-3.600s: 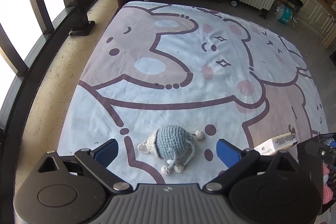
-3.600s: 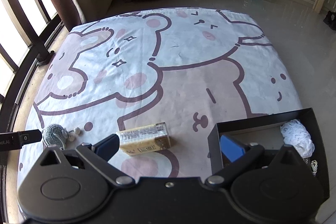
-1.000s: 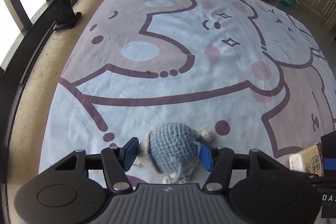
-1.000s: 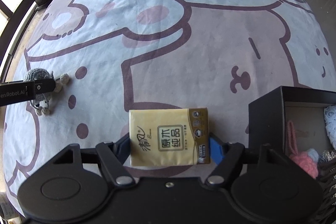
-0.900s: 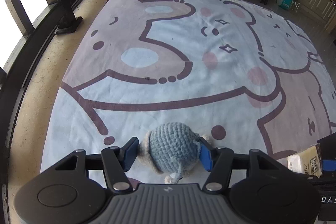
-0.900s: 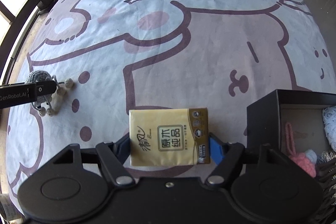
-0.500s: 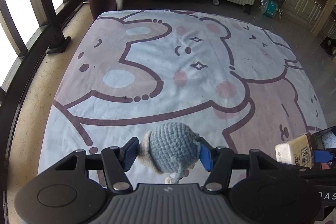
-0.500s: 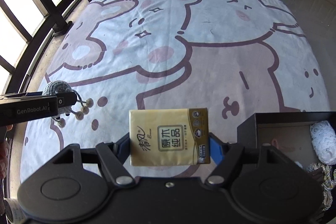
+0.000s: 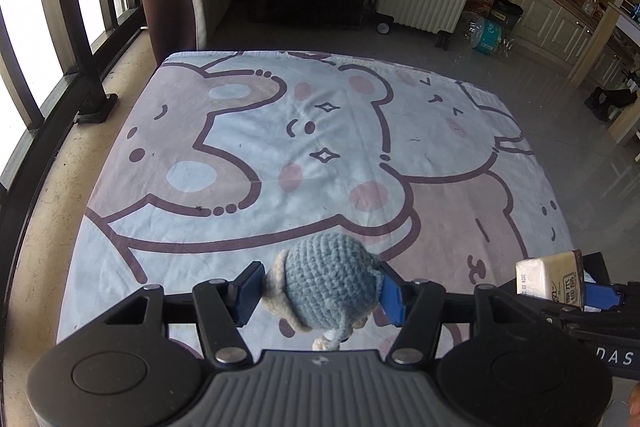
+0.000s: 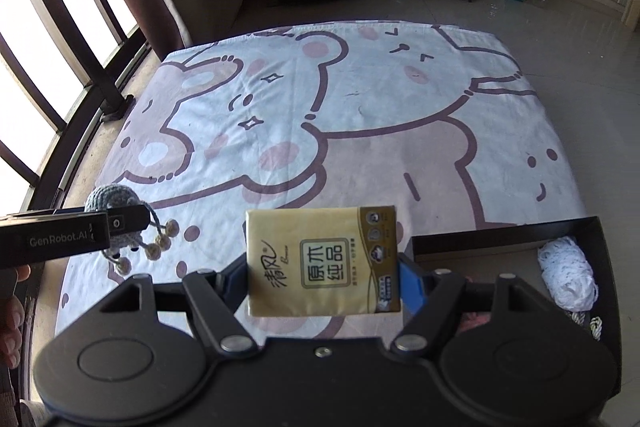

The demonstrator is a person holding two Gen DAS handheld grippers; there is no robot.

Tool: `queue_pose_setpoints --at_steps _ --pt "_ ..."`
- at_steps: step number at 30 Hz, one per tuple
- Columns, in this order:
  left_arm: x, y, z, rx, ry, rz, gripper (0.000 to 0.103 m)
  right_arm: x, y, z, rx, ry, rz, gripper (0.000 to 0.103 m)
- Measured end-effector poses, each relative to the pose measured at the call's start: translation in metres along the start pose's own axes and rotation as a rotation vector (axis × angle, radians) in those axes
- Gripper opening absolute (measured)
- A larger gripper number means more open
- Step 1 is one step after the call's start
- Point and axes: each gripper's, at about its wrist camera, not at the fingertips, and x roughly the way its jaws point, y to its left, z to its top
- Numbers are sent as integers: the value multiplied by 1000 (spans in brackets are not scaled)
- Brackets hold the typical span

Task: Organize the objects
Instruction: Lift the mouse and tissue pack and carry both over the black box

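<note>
left tongs [image 9: 320,293] clamped on crochet toy [image 9: 328,283] | right tongs [image 10: 324,283] clamped on tissue pack [image 10: 322,261]

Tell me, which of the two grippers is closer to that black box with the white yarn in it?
Right. The right gripper, clamping the tissue pack, hangs just beside the black box. The left gripper, holding the crocheted toy, is farther off.
</note>
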Motion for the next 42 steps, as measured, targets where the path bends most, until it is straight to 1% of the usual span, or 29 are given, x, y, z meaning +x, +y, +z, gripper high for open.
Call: queue_pose_setpoints --at_steps 9,21,30,37,42 --pt "-18 -30 4 18 -39 -49 60 -26 -19 -1 11 -56 -29 74" --pt "-17 -68 3 59 -36 -84 60 -40 -52 -8 47 -72 -60 74" --pt "-10 -91 1 86 -11 -100 60 -43 -76 -13 76 -69 -81 74" --pt "1 -119 -4 134 37 -108 60 -45 -98 -19 90 -54 -110 74" --pt "5 -138 -7 166 43 -127 60 -46 -115 -25 112 -49 -126 74"
